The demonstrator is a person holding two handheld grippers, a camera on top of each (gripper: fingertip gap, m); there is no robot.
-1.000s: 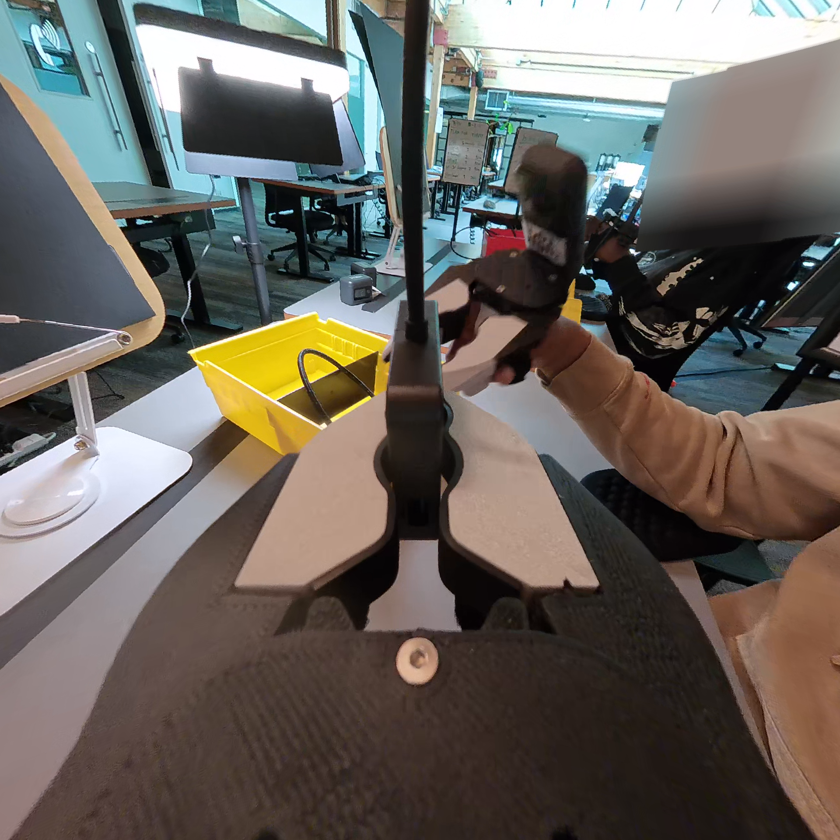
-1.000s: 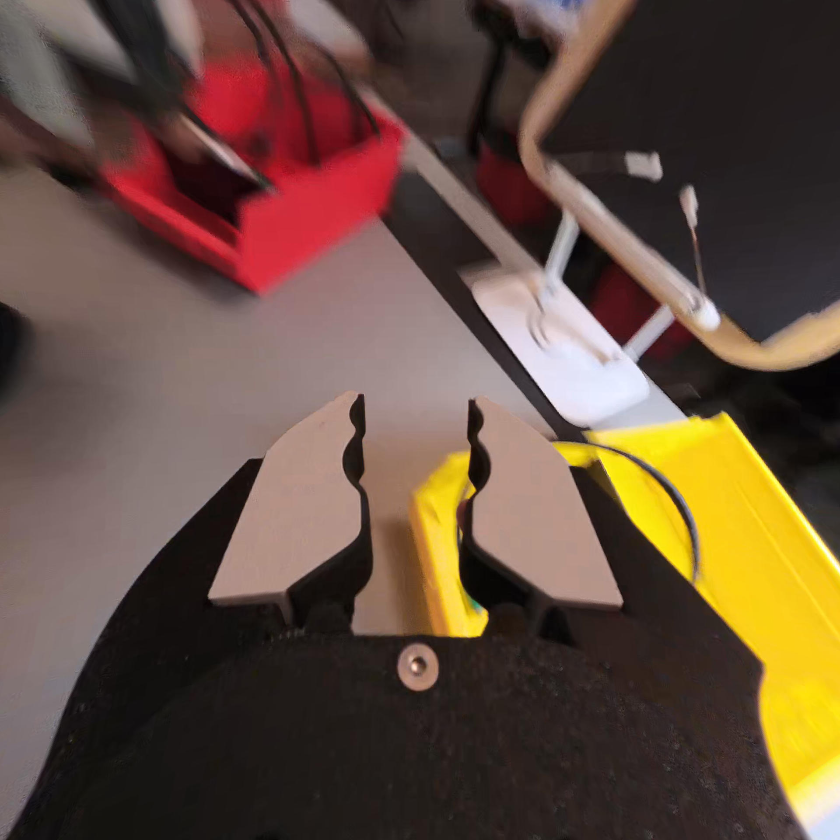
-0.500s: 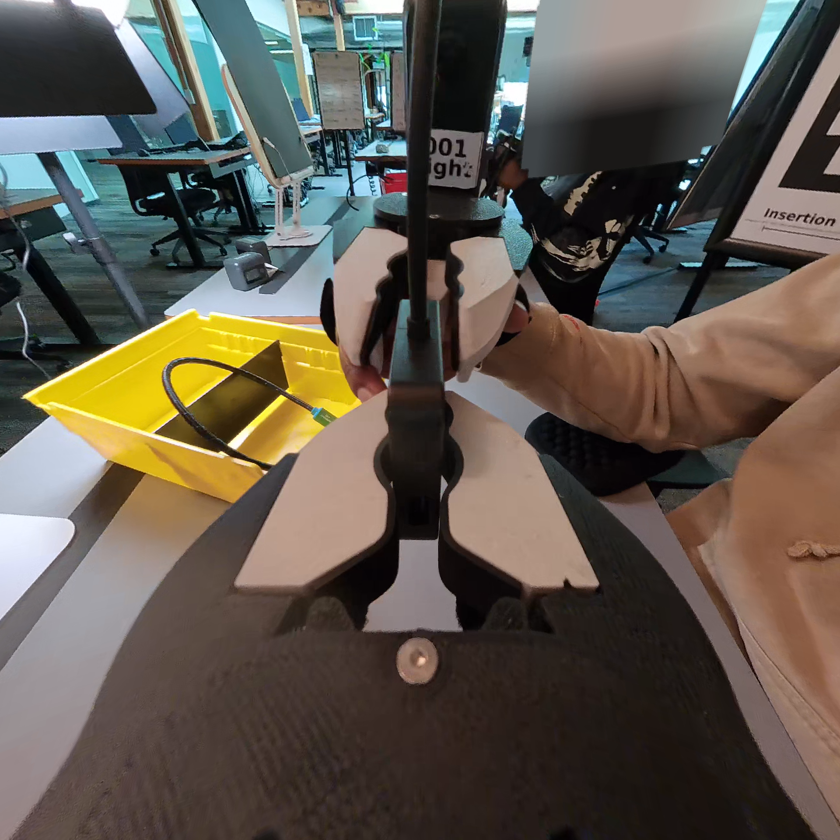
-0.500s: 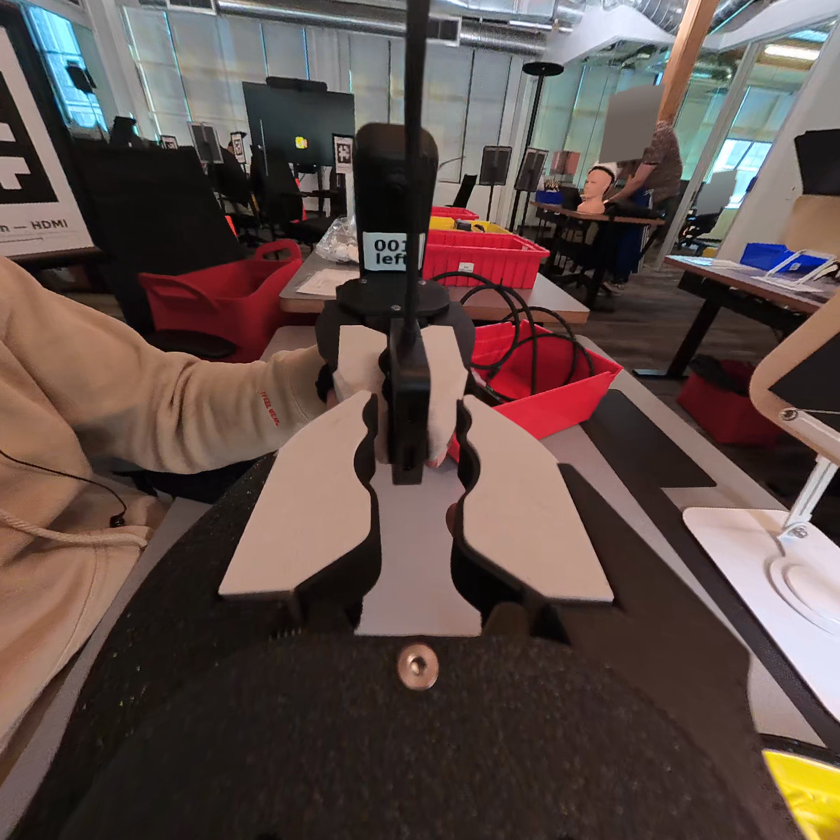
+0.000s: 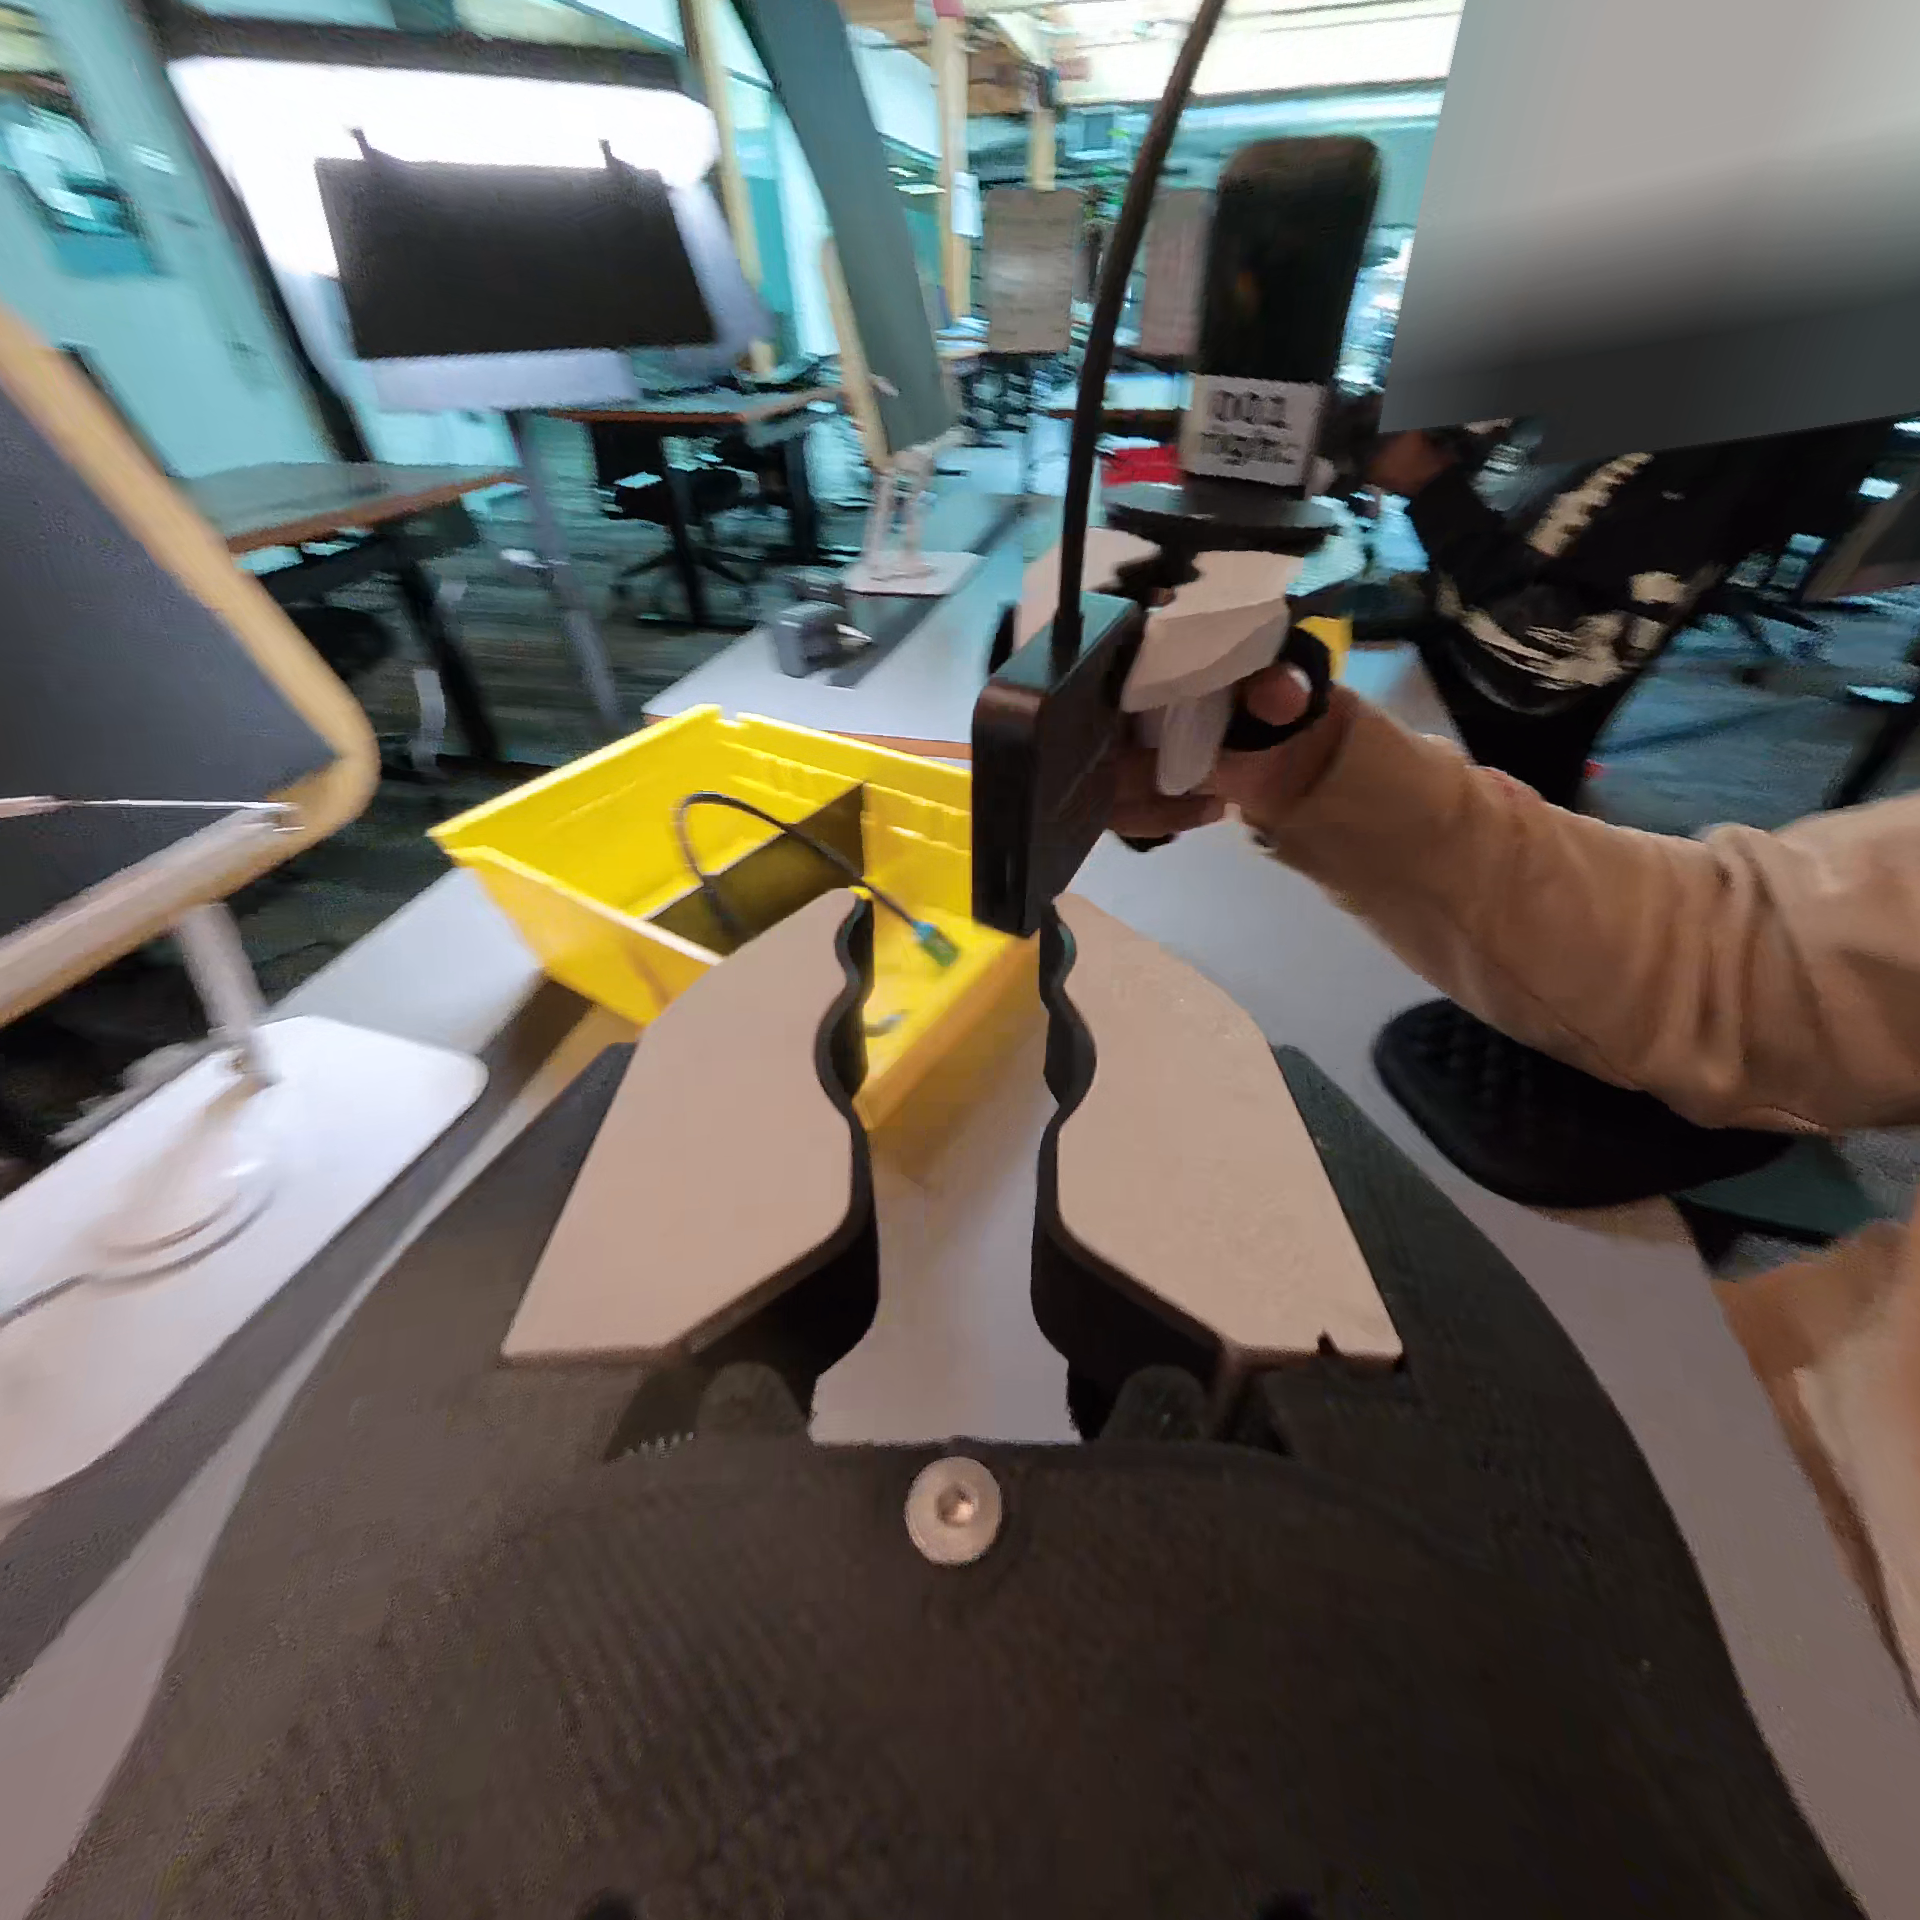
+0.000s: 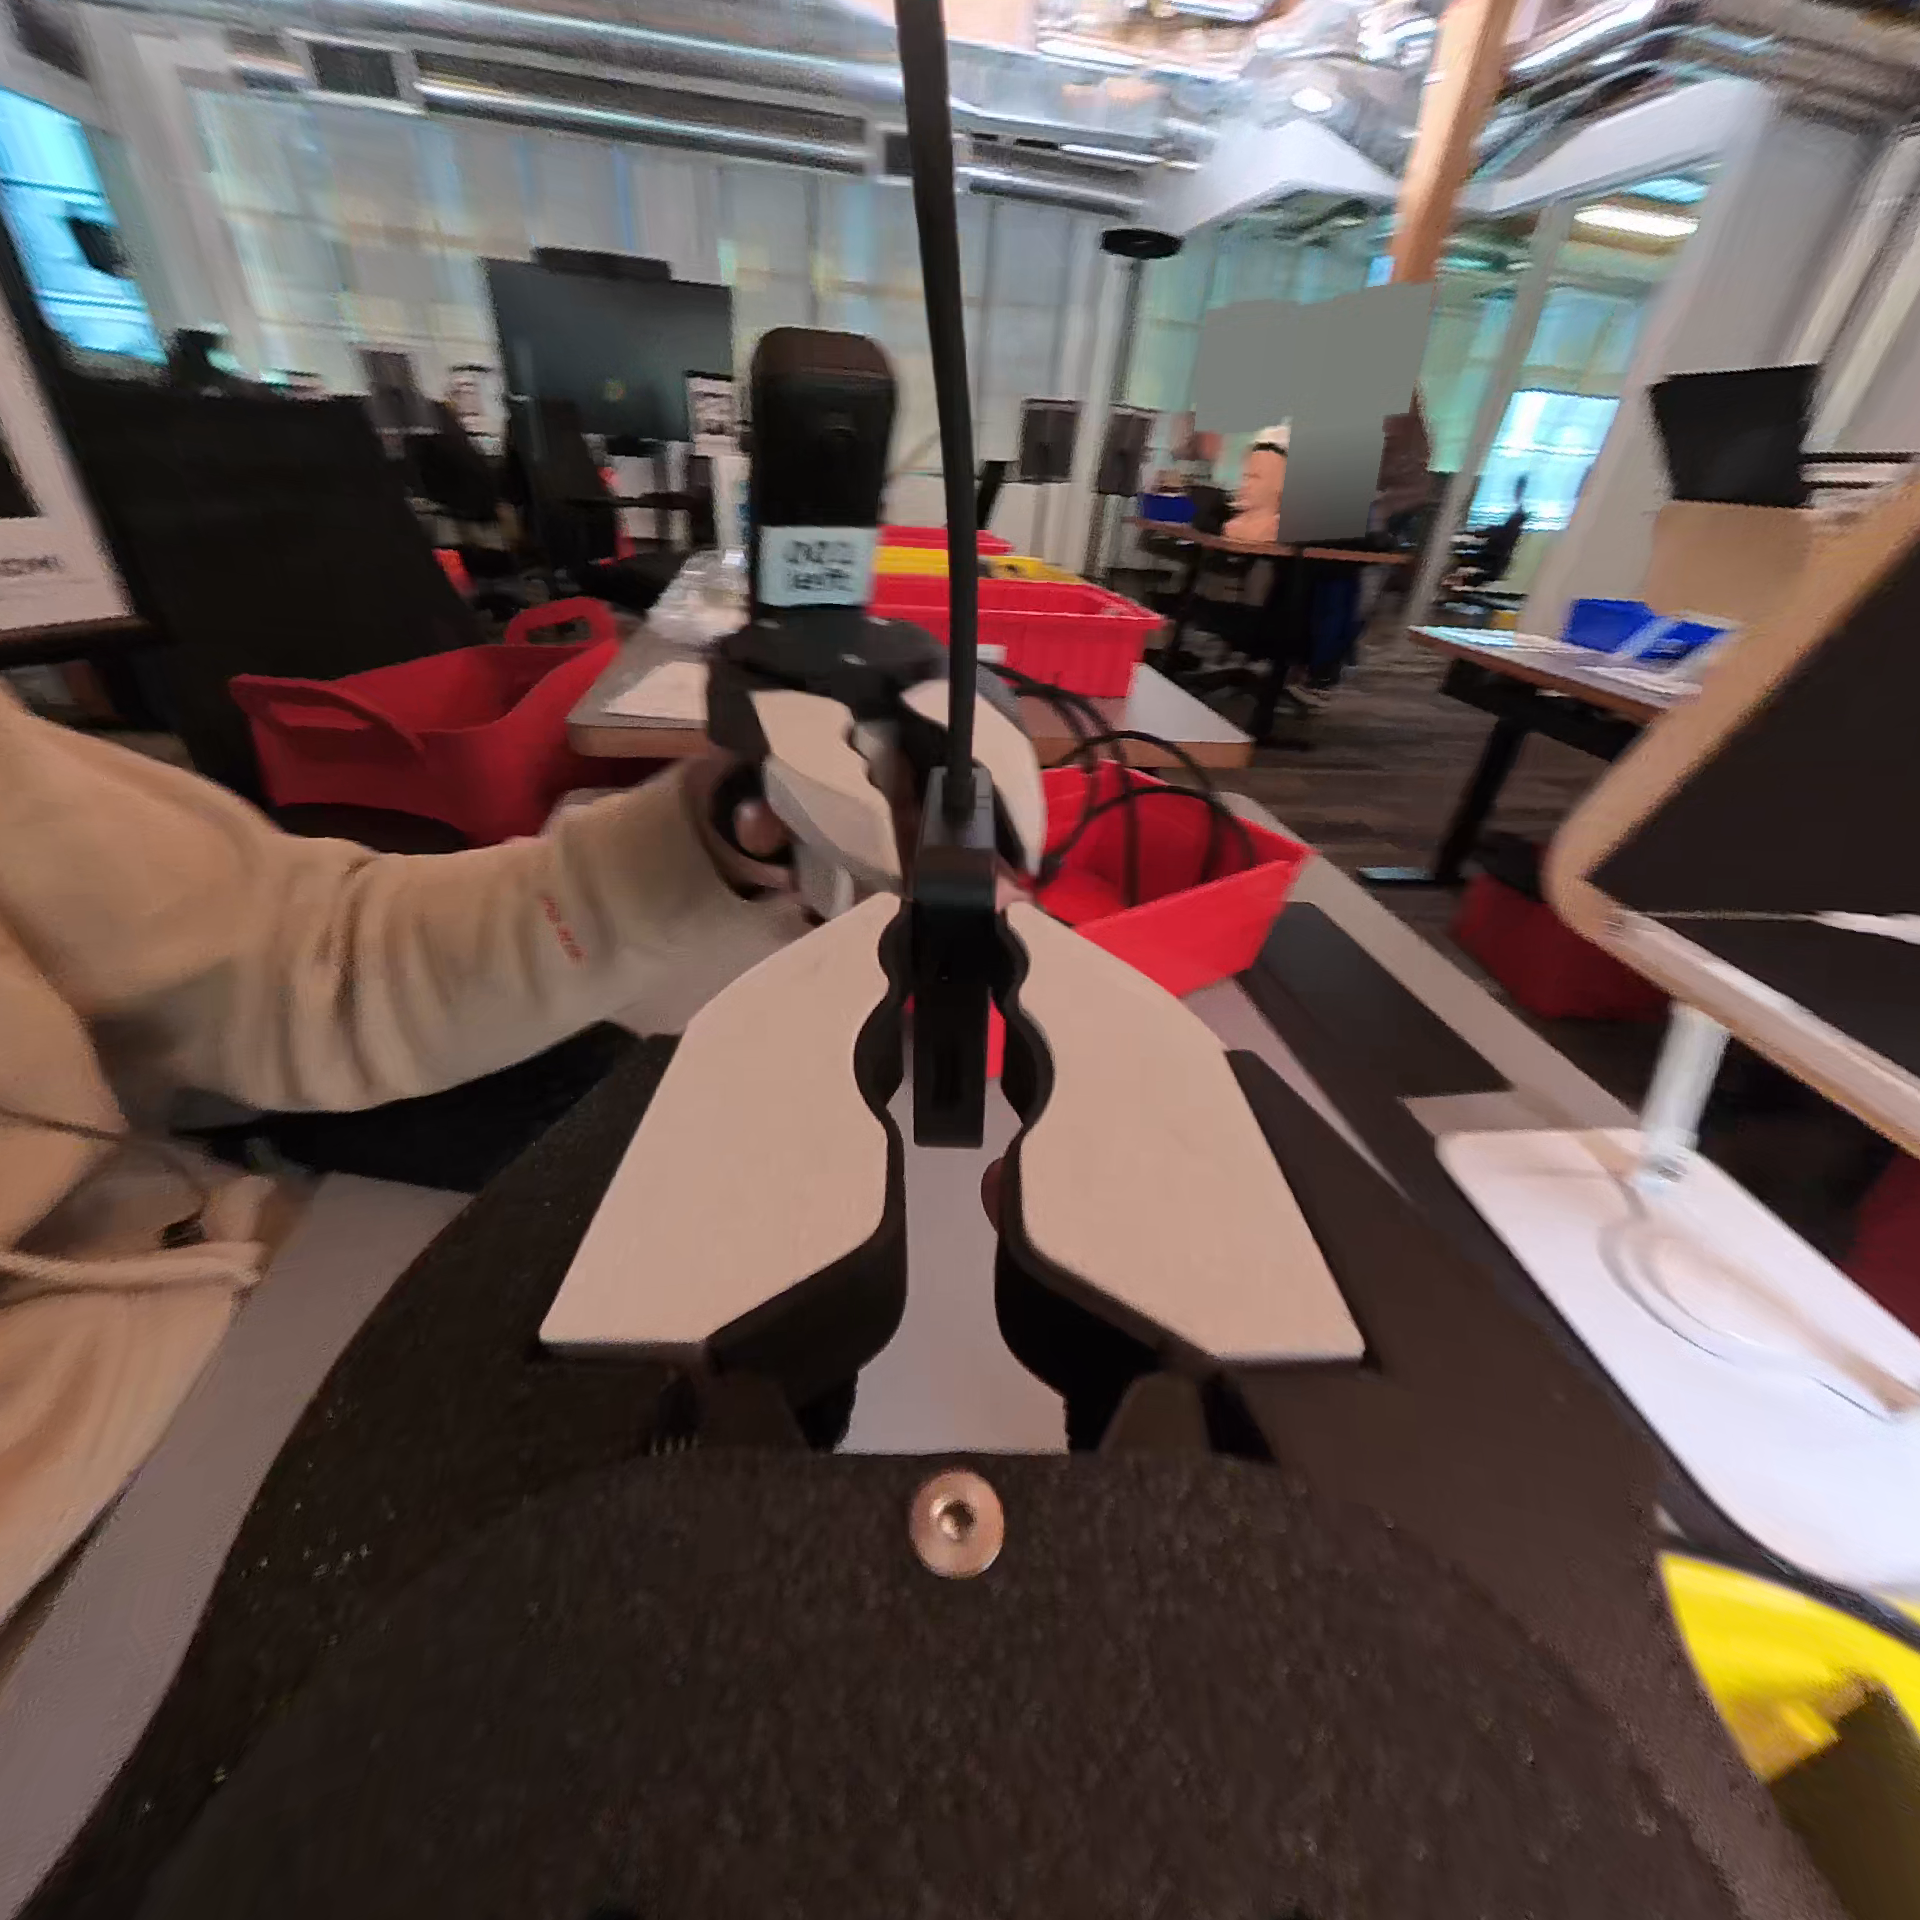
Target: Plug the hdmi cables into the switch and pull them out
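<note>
Matte black slab-shaped switch (image 6: 948, 997) sits pinched between grey fingers (image 6: 1143, 1164).

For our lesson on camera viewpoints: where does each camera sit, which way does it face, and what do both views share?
Left wrist view: on the open left hand-held gripper, facing the yellow bin; right sleeve shows.
Right wrist view: on the right hand-held gripper, facing the red bin; left sleeve shows.
Shared: the switch with its cable, clamped in the right hand-held gripper.

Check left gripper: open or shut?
Open. In its own view the left gripper fingers stand apart with nothing between them; the switch sits in the right gripper.
</note>
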